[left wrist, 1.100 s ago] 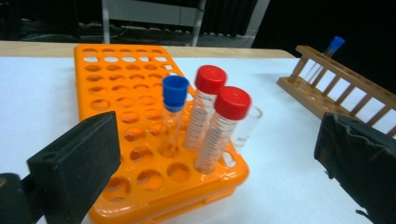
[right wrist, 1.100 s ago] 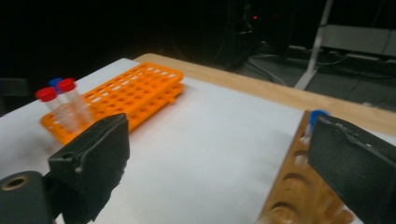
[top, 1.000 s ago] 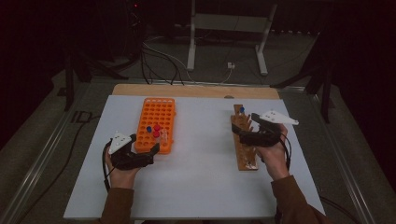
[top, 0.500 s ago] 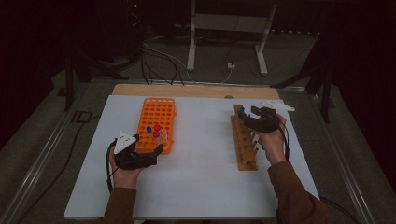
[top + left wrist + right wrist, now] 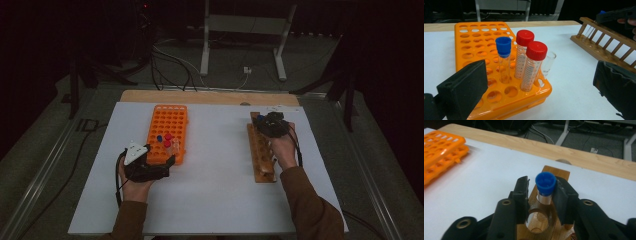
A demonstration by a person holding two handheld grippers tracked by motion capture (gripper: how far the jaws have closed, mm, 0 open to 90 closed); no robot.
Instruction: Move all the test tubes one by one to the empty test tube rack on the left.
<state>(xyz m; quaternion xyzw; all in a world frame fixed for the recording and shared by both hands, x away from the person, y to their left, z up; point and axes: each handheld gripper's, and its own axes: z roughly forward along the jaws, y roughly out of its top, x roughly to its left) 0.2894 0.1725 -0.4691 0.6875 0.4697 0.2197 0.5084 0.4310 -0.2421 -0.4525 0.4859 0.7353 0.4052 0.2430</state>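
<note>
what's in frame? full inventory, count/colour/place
orange rack: 1, orange, table left
red-capped tubes: 2, clear, rack's near corner
blue-capped tube: 1, clear, same corner
uncapped tube: 1, clear, beside the red-capped ones
wooden rack: 1, brown, table right
blue-capped tube in the wooden rack: 1, far end, between the right fingers
table: 1, white top, wood far edge
left gripper: black, open, near orange rack
right gripper: black, has been closing around the cap; contact unclear

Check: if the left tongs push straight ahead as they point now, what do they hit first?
Probably the orange rack, at its near edge, with the blue-capped tube and two red-capped tubes standing just beyond. Left tongs stand wide open; depth is uncertain.
</note>
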